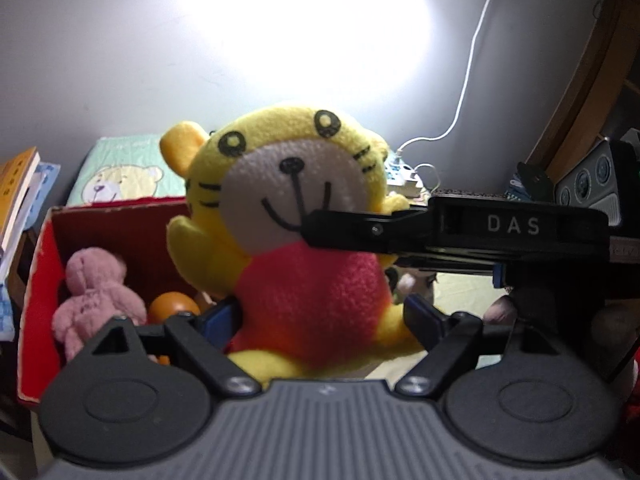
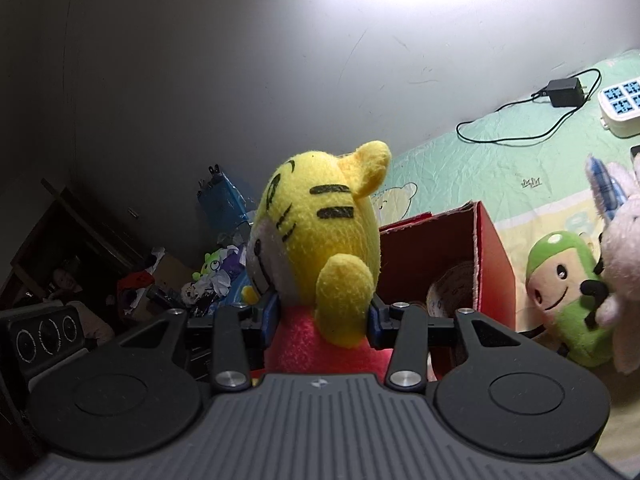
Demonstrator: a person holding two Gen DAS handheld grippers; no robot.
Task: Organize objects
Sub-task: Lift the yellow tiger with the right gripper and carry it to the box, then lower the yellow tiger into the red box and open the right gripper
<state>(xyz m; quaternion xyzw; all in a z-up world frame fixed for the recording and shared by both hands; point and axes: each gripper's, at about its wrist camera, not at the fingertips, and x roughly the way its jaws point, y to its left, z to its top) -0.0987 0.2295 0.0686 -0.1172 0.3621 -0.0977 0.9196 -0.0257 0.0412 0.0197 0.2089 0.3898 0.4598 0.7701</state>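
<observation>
A green bedsheet (image 2: 500, 168) carries a red box (image 2: 490, 264), green plush (image 2: 560, 304), adapter (image 2: 565, 92).

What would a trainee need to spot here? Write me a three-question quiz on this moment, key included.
1. True or false: both grippers grip the yellow tiger plush.
2. Which toys already lie in the red box? A) pink bear and orange ball B) green plush C) power strip
3. Fill in: the left gripper clamps the tiger at its red ____.

Key: 1 true, the right gripper holds it too. 2 A, the pink bear and orange ball. 3 body.
</observation>
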